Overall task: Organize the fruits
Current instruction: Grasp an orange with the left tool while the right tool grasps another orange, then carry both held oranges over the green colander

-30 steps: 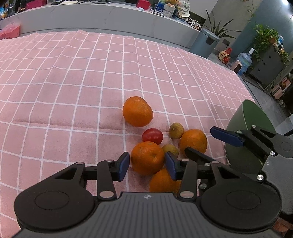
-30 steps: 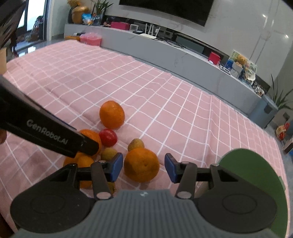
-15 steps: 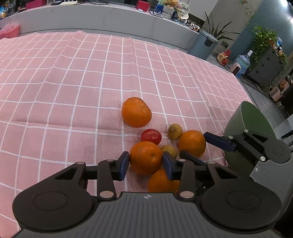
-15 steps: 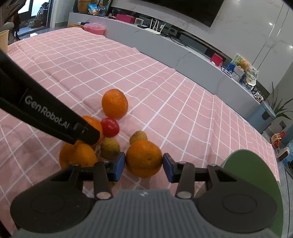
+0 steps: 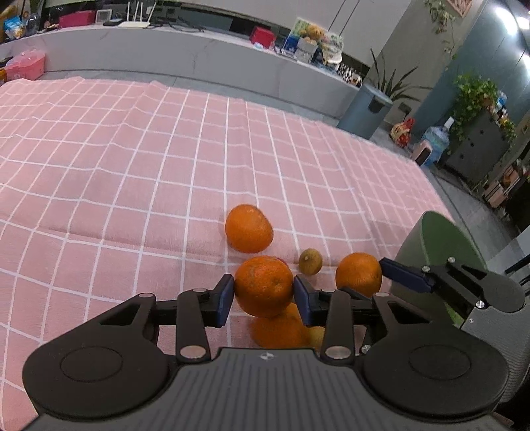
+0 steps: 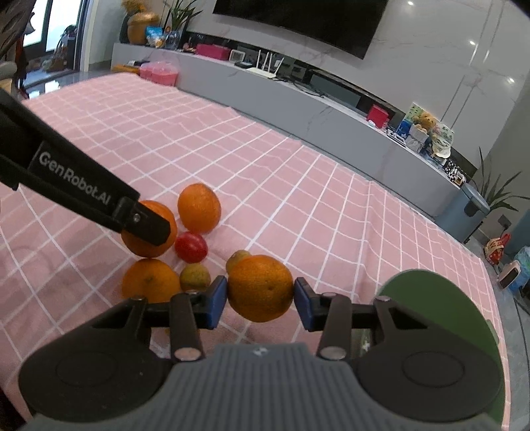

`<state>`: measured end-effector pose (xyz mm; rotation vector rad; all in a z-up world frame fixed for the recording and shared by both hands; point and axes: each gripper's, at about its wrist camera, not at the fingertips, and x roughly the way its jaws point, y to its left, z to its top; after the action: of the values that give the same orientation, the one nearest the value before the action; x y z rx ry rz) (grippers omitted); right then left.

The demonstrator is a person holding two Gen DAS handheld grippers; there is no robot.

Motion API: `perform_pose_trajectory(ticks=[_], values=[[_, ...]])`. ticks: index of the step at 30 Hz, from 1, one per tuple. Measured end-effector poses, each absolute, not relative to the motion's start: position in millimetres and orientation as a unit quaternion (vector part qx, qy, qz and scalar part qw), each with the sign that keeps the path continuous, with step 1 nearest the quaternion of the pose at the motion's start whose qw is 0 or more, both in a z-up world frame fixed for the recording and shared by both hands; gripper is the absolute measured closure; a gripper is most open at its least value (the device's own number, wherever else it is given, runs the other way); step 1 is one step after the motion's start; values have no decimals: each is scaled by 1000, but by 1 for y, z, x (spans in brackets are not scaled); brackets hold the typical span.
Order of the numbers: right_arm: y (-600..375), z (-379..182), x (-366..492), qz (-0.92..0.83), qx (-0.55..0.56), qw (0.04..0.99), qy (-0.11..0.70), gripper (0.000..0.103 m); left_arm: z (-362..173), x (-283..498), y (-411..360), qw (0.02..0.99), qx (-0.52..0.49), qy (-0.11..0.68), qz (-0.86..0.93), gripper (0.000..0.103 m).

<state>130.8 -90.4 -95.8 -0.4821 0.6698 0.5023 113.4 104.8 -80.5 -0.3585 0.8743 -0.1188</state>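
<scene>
Oranges pinched in both jaws: left gripper (image 5: pixel 261 295) and right gripper (image 6: pixel 260 298) each hold one; next, carry them to the green bowl (image 6: pixel 440 298) at lower right.

Pale marble wall (image 6: pixel 430 49) with dark television (image 6: pixel 298 23), long grey console (image 6: pixel 298 99), potted plants (image 5: pixel 473 96) beyond.

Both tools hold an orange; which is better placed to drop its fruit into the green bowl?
Right: the right tool grips its orange beside the green bowl; the left tool sits farther away.
</scene>
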Motion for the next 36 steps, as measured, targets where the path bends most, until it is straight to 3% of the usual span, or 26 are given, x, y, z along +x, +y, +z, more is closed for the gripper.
perform_pose_trajectory(ticks=[20,26,36], values=[[-159,-27,105,211,-132,908,336,62,-12,87,56,899,-200,372,-113,59],[-206,-11,112,208,-68,903,369,63,-9,97,38,875,-240,384,-171,59],[-270,-4,125,170,-25,896,411,63,-16,129,-16,859,-206,414,-218,59]])
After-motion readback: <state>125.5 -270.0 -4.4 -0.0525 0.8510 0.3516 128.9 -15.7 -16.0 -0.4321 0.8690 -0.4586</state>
